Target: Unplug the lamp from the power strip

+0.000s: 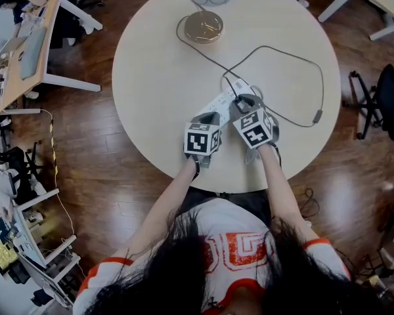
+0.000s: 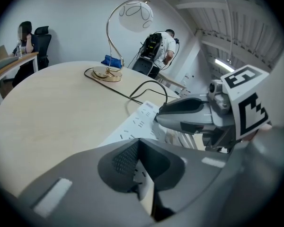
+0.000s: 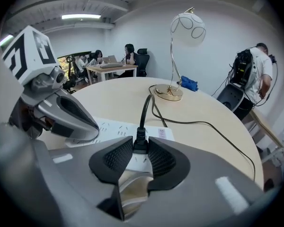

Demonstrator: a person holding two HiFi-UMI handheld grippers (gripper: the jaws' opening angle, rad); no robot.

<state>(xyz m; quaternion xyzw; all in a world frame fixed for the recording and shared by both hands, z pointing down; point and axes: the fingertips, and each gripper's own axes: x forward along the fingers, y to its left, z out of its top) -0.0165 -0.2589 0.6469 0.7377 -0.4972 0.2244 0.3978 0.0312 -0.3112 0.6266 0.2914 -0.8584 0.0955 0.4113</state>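
Note:
A white power strip (image 1: pixel 222 101) lies on the round table (image 1: pixel 157 77), near its front edge. The lamp (image 1: pixel 203 26), with a gold base and a white globe shade, stands at the far side. Its black cord (image 1: pixel 276 50) loops round to a black plug (image 3: pixel 140 141) that stands upright in the strip (image 3: pixel 111 126). My right gripper (image 3: pixel 140 149) is open, with the plug in the gap at its fingertips. My left gripper (image 2: pixel 139 141) is shut, and its tips rest on the near end of the strip (image 2: pixel 135 122).
The cord's loop with an inline switch (image 1: pixel 317 117) lies on the table to the right of the grippers. A desk (image 1: pixel 26 51) stands off the table to the left and an office chair (image 1: pixel 387 100) to the right. People sit and stand in the background.

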